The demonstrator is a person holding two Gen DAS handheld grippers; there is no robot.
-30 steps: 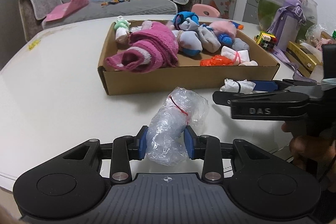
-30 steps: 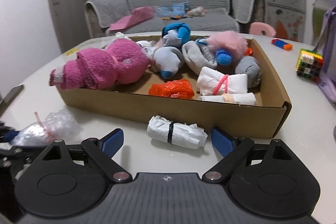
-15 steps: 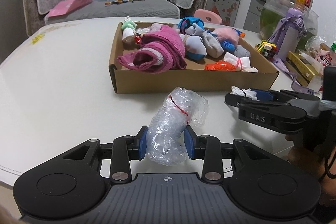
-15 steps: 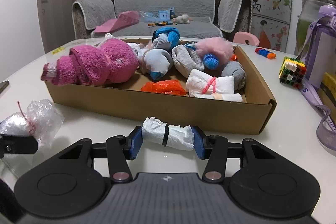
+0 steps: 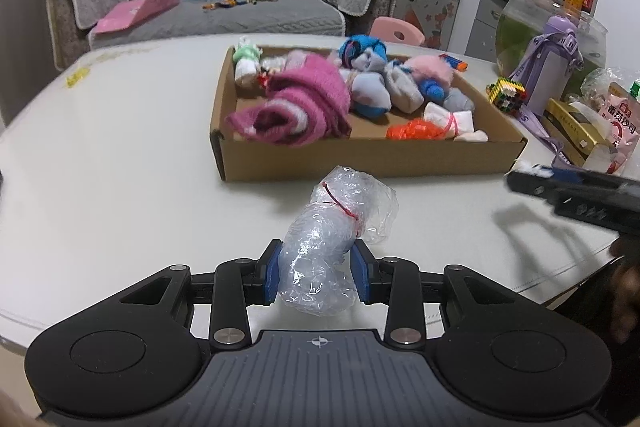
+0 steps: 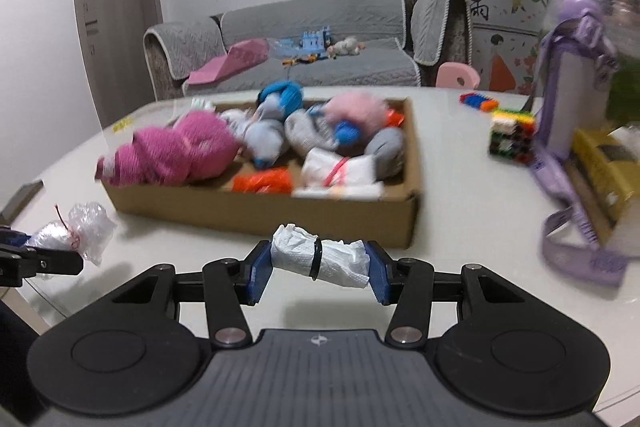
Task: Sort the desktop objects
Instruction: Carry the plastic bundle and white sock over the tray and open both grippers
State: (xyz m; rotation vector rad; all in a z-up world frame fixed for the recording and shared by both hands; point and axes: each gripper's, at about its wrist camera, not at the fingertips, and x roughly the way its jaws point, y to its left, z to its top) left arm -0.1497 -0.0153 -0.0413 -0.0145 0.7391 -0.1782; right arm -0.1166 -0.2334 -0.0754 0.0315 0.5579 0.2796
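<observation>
I hold a pair of tongs in each hand over a white table (image 5: 120, 167), and both are loaded. My left tongs (image 5: 316, 271), low in the centre of the left view, are closed part-way on a clear plastic bag bundle (image 5: 332, 239) tied with a red band, the blue pads pressing its lower half while the tied end sticks up and forward. My right tongs (image 6: 318, 269), low in the centre of the right view, are clamped end to end on a white tissue roll (image 6: 320, 259) bound by a black band; the roll hangs clear of the table. Beyond both, in the middle of each view, sits an open cardboard box (image 6: 280, 215) already crowded with a pink knitted piece (image 6: 176, 155), rolled socks, an orange bag and a white bundle. I judge this the carrying step: both items are picked up, neither is in the box yet. Next I would need to bring each over the near wall of the box, find a free gap among the contents, and spread the tongs to drop it, minding that my two hands do not cross.
</observation>
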